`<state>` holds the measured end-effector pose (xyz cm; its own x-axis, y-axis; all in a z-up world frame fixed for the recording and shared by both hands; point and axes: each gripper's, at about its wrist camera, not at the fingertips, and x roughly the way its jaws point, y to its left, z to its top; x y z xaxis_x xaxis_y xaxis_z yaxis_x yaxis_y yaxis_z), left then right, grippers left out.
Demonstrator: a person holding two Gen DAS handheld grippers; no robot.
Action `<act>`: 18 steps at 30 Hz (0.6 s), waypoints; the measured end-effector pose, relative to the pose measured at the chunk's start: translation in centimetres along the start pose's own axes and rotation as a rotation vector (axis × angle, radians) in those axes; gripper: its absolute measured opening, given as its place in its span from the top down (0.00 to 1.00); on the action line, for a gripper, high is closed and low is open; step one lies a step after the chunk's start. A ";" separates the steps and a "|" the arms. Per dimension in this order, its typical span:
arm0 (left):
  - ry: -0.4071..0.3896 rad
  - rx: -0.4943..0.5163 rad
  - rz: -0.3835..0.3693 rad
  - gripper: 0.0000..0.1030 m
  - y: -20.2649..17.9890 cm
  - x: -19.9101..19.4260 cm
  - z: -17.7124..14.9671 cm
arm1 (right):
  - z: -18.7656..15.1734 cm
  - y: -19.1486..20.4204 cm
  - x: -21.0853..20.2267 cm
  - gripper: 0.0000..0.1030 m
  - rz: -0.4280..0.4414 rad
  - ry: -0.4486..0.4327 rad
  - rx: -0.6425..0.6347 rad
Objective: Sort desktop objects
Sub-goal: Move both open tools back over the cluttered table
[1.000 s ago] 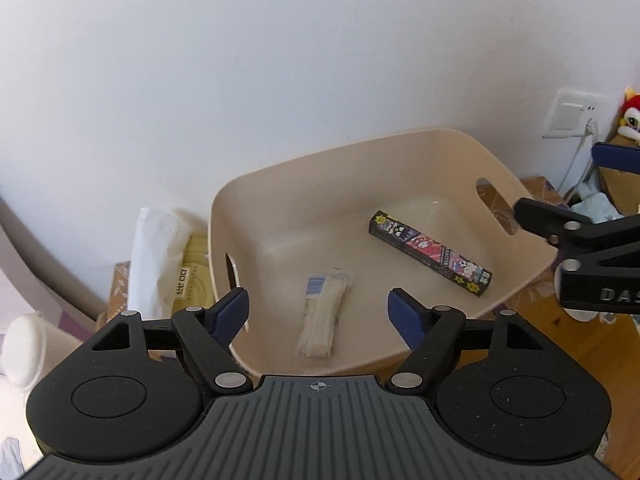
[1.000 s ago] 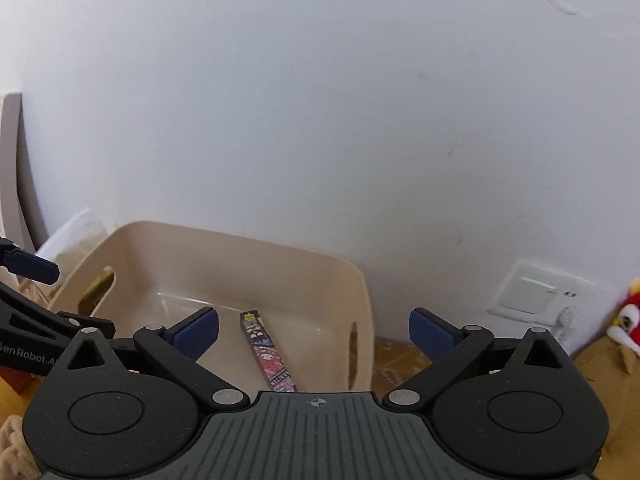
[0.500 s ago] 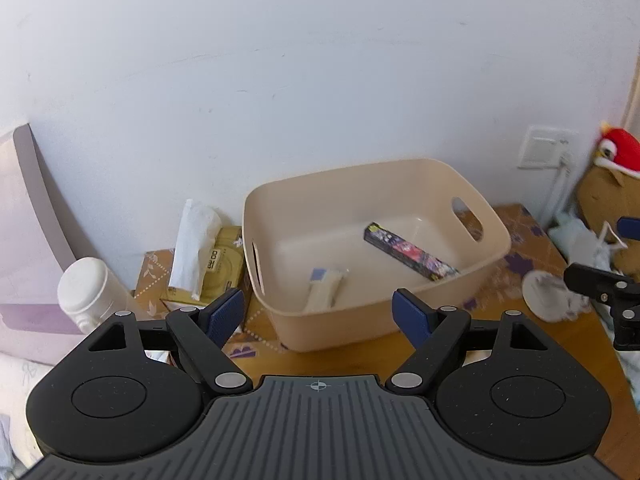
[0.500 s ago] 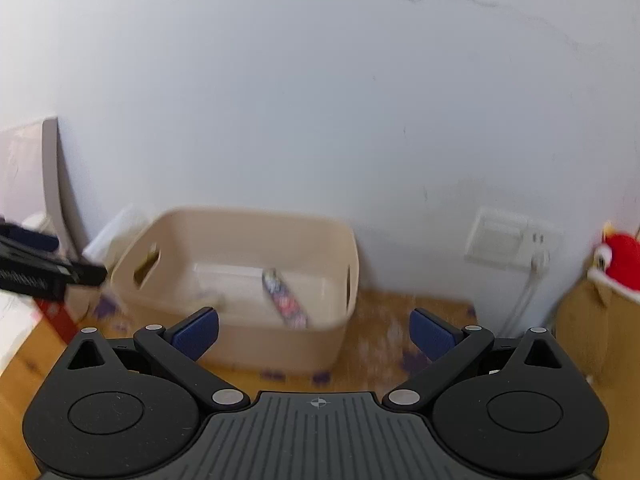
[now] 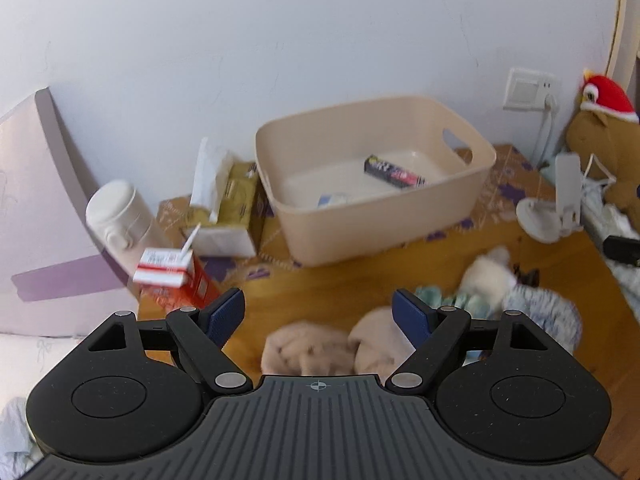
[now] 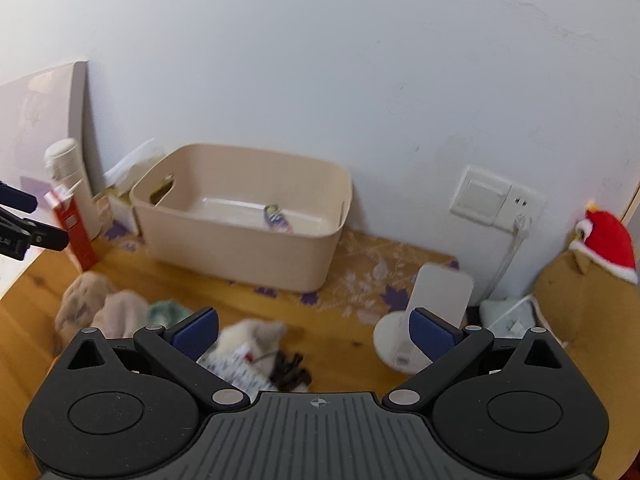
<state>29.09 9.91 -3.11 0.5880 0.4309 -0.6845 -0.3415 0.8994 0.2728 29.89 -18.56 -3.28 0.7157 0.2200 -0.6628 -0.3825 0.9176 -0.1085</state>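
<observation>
A beige plastic bin (image 5: 384,236) (image 6: 240,256) stands against the wall on the wooden desk. Inside lie a dark patterned stick box (image 5: 394,172) (image 6: 277,218) and a pale packet (image 5: 334,200). My left gripper (image 5: 318,312) hangs open and empty in front of the bin, above beige cloth rolls (image 5: 308,350) (image 6: 100,308). My right gripper (image 6: 314,330) is open and empty too, above a white and blue cloth bundle (image 6: 244,352) and a small dark clip (image 6: 290,370). A green cloth (image 5: 444,300) (image 6: 166,310) lies between the piles.
Left of the bin stand a tissue box (image 5: 232,208), a white bottle (image 5: 120,216) and a red carton (image 5: 172,276). A white stand (image 6: 424,308) (image 5: 556,208), a wall socket (image 6: 496,200) and a brown plush toy (image 6: 592,280) are at the right.
Both grippers have pulled back from over the bin toward the desk's front. The cloth piles, carton and stand have come into view. Both stay open and empty.
</observation>
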 end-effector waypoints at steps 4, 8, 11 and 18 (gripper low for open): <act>0.023 0.065 0.009 0.20 -0.4 0.0 -2.5 | -1.8 0.1 -0.8 0.00 0.027 0.029 0.024; 0.071 0.060 0.007 0.20 -0.2 0.7 -5.0 | -4.2 0.8 -0.8 0.00 0.048 0.070 0.018; 0.110 0.015 -0.012 0.20 0.5 1.4 -6.6 | -6.1 1.4 -1.0 0.00 0.055 0.089 -0.011; 0.196 -0.055 -0.039 0.20 1.0 3.0 -9.4 | -9.7 2.7 -0.5 0.00 0.104 0.183 -0.072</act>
<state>23.64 11.46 -11.23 0.4498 0.3687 -0.8135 -0.3642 0.9074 0.2098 22.84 -19.38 -10.40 0.5549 0.2427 -0.7957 -0.4944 0.8655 -0.0808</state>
